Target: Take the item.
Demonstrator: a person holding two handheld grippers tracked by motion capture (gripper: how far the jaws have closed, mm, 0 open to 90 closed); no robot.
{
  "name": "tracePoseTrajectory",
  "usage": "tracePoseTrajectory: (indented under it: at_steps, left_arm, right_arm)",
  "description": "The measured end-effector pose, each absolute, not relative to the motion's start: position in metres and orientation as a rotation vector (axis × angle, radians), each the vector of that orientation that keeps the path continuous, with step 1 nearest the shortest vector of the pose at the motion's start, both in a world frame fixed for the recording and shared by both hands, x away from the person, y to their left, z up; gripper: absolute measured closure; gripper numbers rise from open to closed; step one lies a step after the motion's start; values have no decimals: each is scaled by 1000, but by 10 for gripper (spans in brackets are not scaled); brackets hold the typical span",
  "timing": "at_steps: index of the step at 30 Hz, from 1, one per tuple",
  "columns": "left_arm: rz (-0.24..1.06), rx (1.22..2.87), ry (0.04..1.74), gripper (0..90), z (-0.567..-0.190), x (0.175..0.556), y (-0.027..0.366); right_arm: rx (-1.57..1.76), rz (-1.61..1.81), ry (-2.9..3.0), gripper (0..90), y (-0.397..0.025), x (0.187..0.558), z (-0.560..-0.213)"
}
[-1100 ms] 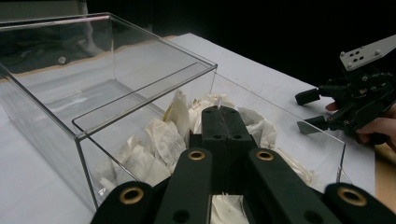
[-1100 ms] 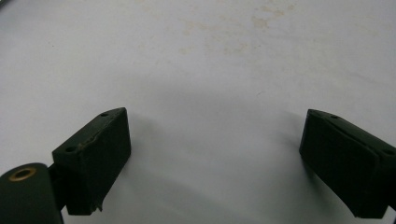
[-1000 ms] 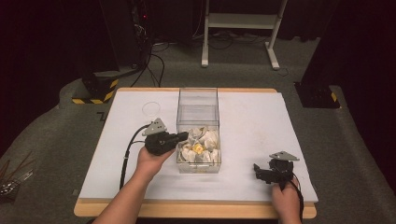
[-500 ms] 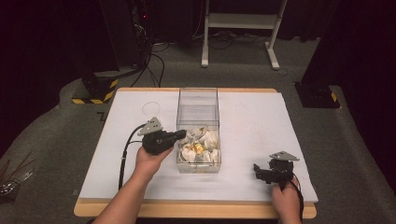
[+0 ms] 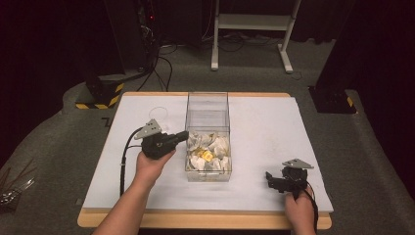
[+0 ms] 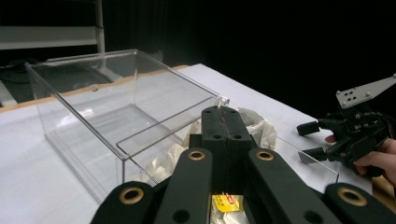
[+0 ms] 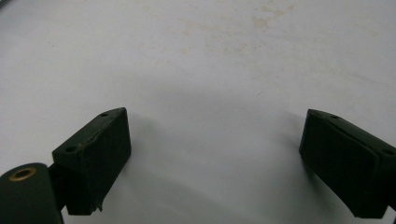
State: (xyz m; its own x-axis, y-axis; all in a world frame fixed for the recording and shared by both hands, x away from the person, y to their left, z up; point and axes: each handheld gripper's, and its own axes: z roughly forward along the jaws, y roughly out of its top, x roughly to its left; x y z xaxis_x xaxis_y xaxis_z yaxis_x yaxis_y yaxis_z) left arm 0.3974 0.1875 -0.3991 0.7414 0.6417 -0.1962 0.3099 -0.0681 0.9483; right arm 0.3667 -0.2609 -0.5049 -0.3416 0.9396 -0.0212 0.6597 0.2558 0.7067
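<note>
We note a clear plastic box (image 5: 207, 105) standing lengthwise in the middle of the white table (image 5: 264, 132). Its far half is bare. Its near half is packed with crumpled white paper wrappers (image 5: 218, 145), and one small yellow packet (image 5: 207, 156) lies among them toward the near end.

In the left gripper view we see the same clear plastic box (image 6: 107, 116) from its side, with an inner lip partway along, the crumpled white paper wrappers (image 6: 254, 123) beyond the jaws and the small yellow packet (image 6: 225, 203) low between the linkage arms.

Left gripper (image 5: 182, 135): held at the box's left wall, tip just at the rim above the wrappers. Jaws pressed flat together, with nothing between them that we can see.

Right gripper (image 5: 270, 179): near the table's front right corner, well apart from the box, hovering low over bare table. Its jaws stand wide apart and hold nothing; in the right gripper view we see bare white table (image 7: 210, 70) with faint stains between them.
</note>
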Motion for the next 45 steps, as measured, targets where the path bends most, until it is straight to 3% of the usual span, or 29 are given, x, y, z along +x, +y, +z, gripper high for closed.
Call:
tracePoseTrajectory:
  at_steps: [23, 45]
  left_arm:
    - [406, 1585, 802, 900, -367, 403, 229]
    - [499, 1564, 908, 900, -369, 425, 266]
  right_arm:
    - [1451, 848, 2091, 90, -261, 367, -505]
    - [1451, 848, 2092, 90, -261, 367, -505]
